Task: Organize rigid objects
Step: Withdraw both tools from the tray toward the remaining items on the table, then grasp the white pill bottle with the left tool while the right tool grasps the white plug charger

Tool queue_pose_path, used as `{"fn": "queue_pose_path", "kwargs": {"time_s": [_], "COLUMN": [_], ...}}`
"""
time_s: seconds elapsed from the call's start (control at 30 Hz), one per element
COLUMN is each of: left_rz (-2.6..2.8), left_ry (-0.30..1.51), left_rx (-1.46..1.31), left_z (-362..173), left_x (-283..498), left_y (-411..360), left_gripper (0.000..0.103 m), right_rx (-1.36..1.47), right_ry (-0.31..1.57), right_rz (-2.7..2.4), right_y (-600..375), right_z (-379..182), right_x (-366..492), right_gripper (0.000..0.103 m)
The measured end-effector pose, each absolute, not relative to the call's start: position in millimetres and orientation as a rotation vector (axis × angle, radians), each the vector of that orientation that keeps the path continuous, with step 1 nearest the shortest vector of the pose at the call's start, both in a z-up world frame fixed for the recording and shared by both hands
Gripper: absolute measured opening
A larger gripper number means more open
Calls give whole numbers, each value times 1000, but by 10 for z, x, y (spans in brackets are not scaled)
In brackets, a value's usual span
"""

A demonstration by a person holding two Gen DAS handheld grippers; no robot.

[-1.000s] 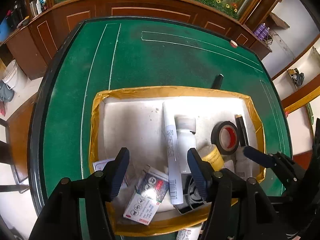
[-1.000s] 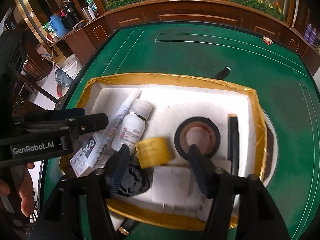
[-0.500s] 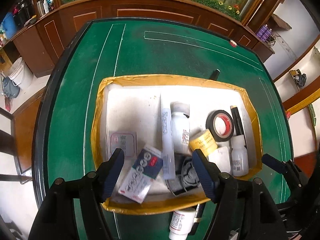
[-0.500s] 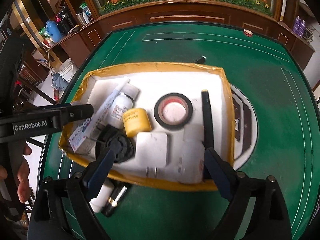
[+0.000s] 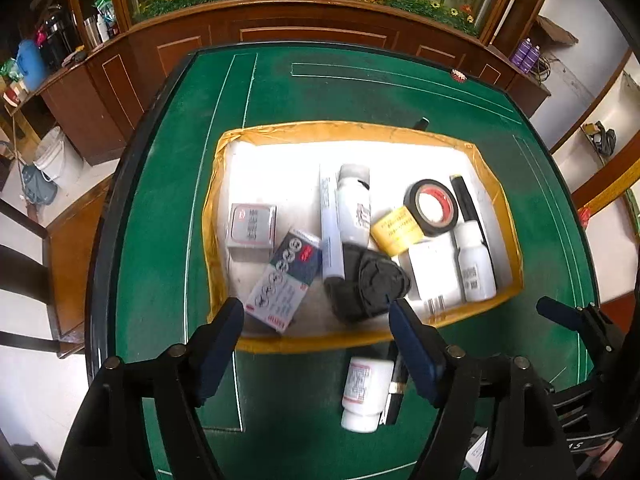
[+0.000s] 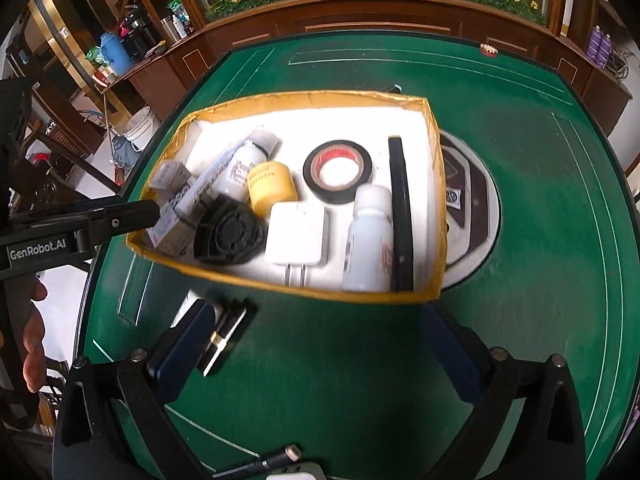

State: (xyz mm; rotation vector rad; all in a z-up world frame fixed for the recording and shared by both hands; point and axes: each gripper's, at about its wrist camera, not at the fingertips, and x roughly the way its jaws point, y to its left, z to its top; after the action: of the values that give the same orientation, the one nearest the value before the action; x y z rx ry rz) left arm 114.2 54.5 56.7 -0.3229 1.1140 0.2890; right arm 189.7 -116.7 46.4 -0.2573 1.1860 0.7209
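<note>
A yellow-rimmed white tray (image 5: 348, 130) (image 6: 434, 184) on the green table holds several items: a black tape roll (image 5: 432, 207) (image 6: 338, 171), yellow jar (image 5: 397, 227) (image 6: 271, 187), white bottles (image 5: 474, 262) (image 6: 370, 240), white charger (image 6: 297, 234), black lump (image 5: 370, 280) (image 6: 228, 234), boxes (image 5: 284, 282) and a tube (image 5: 331, 228). A white bottle (image 5: 364, 390) and a black lipstick-like tube (image 5: 394, 392) (image 6: 226, 334) lie on the table in front of the tray. My left gripper (image 5: 316, 344) is open and empty above the tray's near edge. My right gripper (image 6: 316, 340) is open and empty, in front of the tray.
A dark pen (image 5: 421, 123) lies behind the tray. A round emblem (image 6: 474, 216) is set in the table right of the tray. A pen-like rod (image 6: 276, 458) lies at the near edge. Wooden cabinets (image 5: 304, 36) ring the far side.
Both grippers have pulled back and up from the tray, so the whole tray and the items on the table in front of it show. The right gripper's jaws stand wider.
</note>
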Motion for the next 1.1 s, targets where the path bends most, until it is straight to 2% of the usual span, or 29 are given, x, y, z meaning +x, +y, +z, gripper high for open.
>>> {"fn": "queue_pose_path", "kwargs": {"time_s": [0.5,0.8,0.9,0.97,1.0,1.07,1.1], "left_rz": [249,280,255,248,247,246,247], "left_ry": [1192,1229,1235,1243,1247,1241,1239], "left_rx": [-303,-285,-283,-279,-282,-313,-325], "left_z": [252,-19,-61,-102,-123,-132,-133], "left_x": [723,743,803,847,868,898,909], "left_y": [157,45,-30,-78,-91,-84,-77], "left_gripper": [79,78,72,65,63,59,58], "right_rx": [-282,-262,-272,-284,-290,-308,-320], "right_ry": [1228,1301,1319,1336,1347,1368,1376], "right_rz": [749,746,774,800,811,835,841], "right_y": [-1697,-1983,-2011,-2033,-2039,-2036,-2027], "right_z": [454,280,250,225,213,177,159], "right_x": [1538,1272,1168,1077,1043,950,913], "right_gripper": [103,103,103,102,101,85,81]}}
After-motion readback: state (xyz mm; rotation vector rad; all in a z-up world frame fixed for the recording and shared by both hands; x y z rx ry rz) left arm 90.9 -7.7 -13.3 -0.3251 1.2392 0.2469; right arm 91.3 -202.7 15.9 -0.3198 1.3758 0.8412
